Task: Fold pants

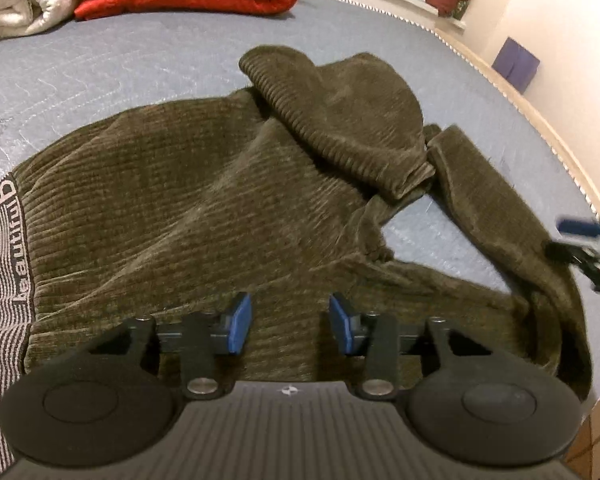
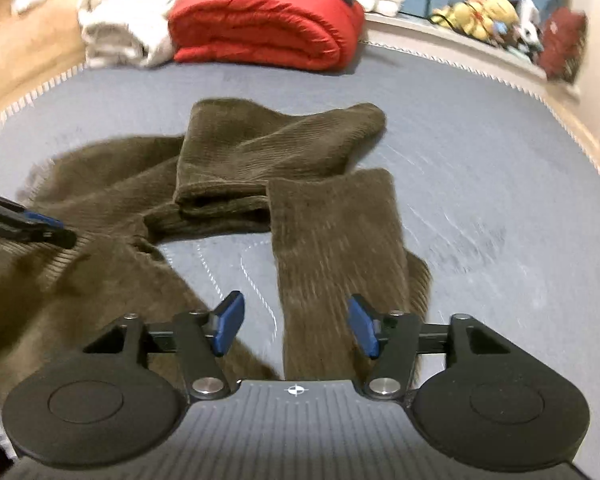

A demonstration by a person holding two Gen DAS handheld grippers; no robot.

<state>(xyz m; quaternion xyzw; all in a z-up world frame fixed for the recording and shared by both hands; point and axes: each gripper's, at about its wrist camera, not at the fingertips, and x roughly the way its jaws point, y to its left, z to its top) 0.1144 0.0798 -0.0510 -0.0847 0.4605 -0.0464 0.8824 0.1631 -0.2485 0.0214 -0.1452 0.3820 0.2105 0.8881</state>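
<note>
Olive-brown corduroy pants (image 1: 204, 200) lie crumpled on a grey-blue mattress (image 1: 100, 76). The striped waistband (image 1: 4, 264) with lettering is at the left edge of the left wrist view. One leg is folded back on itself (image 1: 340, 120); the other leg (image 2: 332, 248) runs toward the right gripper. My left gripper (image 1: 290, 324) is open and empty, just above the seat of the pants. My right gripper (image 2: 296, 326) is open and empty, over the near end of that leg. Each gripper shows at the edge of the other's view: the right one (image 1: 584, 240), the left one (image 2: 40, 228).
A rolled red quilt (image 2: 264, 26) and white blankets (image 2: 120, 20) lie at the far end of the mattress. Stuffed toys (image 2: 488, 14) and a dark red cushion (image 2: 562, 40) sit on a ledge beyond. A wooden bed frame (image 2: 24, 52) borders the left side.
</note>
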